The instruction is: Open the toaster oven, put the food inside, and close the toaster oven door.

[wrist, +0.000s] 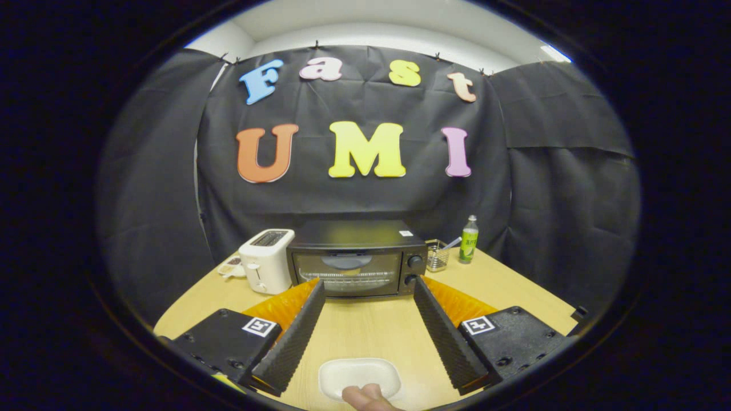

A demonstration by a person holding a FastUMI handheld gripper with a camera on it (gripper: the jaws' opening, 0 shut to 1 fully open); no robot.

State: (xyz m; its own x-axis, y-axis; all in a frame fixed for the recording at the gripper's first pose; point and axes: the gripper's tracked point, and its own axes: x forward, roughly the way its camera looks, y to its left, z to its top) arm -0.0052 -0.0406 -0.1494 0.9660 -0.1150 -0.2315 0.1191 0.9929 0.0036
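**Toaster oven waits shut ahead of spread fingers**

The gripper [369, 291] hangs with its fingers spread wide, holding nothing. Just beyond their tips stands the boxy black toaster oven [357, 258], glass door closed. Between the fingers, nearer the camera, a shallow white dish [358, 374] carries a pale piece of food [366, 398]. All rest on a light wooden table [377, 328]. A white slot toaster [266, 260] stands just beside the oven.

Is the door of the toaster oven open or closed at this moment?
Closed: the toaster oven door stands upright, flush with its front, beyond the open hand-held gripper.
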